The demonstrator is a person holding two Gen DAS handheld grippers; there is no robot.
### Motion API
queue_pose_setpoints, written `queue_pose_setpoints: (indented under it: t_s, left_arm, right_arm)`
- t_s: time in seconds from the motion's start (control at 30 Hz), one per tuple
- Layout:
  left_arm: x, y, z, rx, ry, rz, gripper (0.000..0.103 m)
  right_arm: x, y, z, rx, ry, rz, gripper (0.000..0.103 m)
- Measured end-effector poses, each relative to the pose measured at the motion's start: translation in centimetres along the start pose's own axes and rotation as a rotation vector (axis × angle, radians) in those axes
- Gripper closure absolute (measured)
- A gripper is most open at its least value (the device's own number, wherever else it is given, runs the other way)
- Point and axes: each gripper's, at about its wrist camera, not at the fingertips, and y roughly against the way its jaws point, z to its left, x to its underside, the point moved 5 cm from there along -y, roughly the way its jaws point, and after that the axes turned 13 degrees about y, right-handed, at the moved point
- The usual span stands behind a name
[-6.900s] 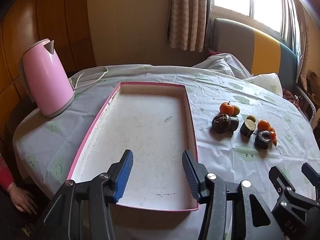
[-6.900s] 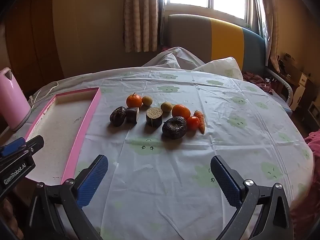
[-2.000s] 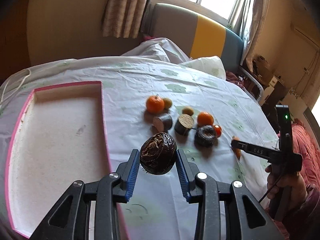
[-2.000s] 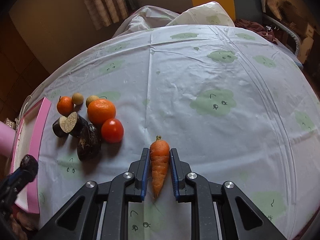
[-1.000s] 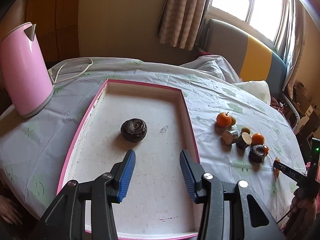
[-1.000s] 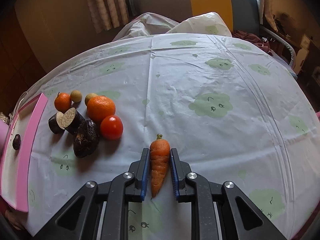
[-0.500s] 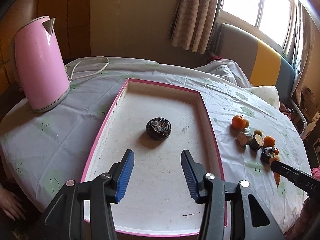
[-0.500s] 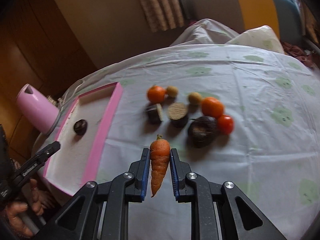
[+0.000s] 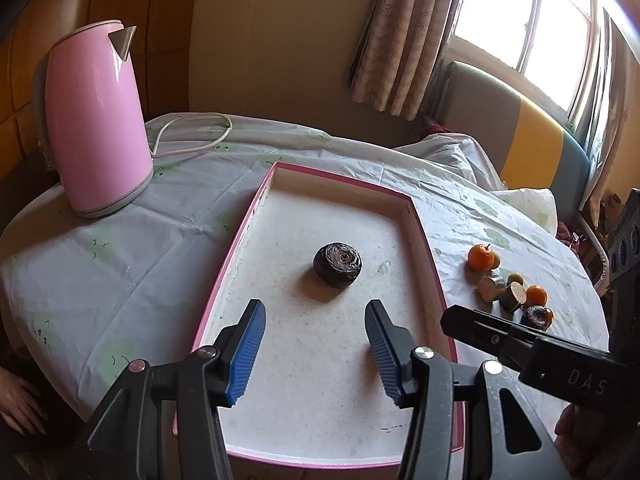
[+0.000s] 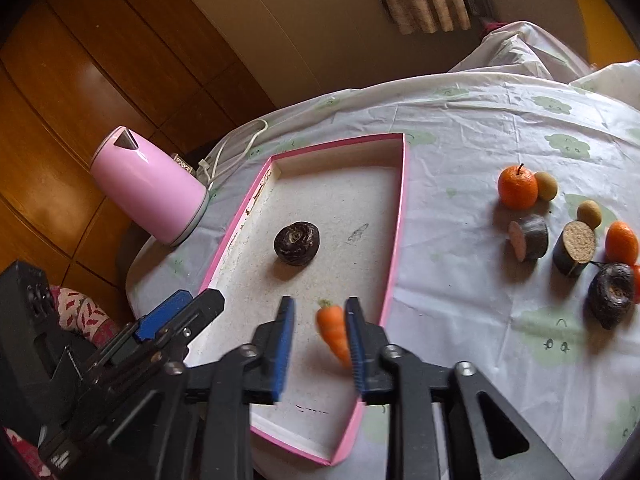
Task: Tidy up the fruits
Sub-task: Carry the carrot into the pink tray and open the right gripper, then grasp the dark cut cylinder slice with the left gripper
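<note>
Right claw (image 10: pixel 319 330) hangs over the near end of the shallow pink-rimmed tray, its blue pads parted, the small orange carrot (image 10: pixel 334 332) blurred between them and lying against the right-hand pad only; the grip looks let go, the carrot apparently dropping to the tray floor. Left claw (image 9: pixel 316 350) hovers spread and empty above the same tray.

Largest first: the round bench under a pale cloth printed with green clouds (image 10: pixel 480 120); the tray (image 10: pixel 394 240) on its left side; the pink electric kettle (image 9: pixel 94 120) beside it; one dark wrinkled round fruit (image 9: pixel 337 265) in the tray's middle; then the cluster well apart on the cloth: orange tangerines (image 10: pixel 517 187), cut dark pieces, another dark wrinkled fruit, small yellowish balls.

So the step in hand is the carrot's release. Next, I judge, the right claw lifts clear and either claw goes to the cluster, closing on one piece without nudging its touching neighbours.
</note>
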Motion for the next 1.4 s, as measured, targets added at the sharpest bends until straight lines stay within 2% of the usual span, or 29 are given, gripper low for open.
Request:
queue_pose_setpoints:
  t_s: [0.27,0.77,0.87,0.97,1.17,1.4]
  left_arm:
    - [1.0,-0.5,-1.2,0.017,-0.029,0.028,0.05]
    - [3.5,-0.2,-5.9,0.077,-0.159,0.066,0.049]
    - [3.9,-0.1,-6.8,0.1,-0.177,0.071,0.042]
    - [4.2,0.0,-7.7,0.129,-0.197,0.08,0.042]
    - [5.1,-0.2,-9.6,0.18,-0.223,0.138,0.042]
    - [5.4,-1.0,-11.9,0.221,-0.243,0.214,0.042]
  right_arm:
    - [2.2,2.0,-1.3,0.128,0.042,-0.012,0.061]
    - [5.5,6.8,-8.2,0.316,-0.083,-0.053,0.057]
    - [6.3,7.7,-9.8,0.357,-0.111,-0.055,0.057]
    - [7.1,8.6,-11.4,0.393,-0.144,-0.054,0.057]
    - [8.9,10.1,-14.3,0.441,-0.224,-0.055,0.057]
    - [9.9,10.9,-15.7,0.471,-0.256,-0.057,0.057]
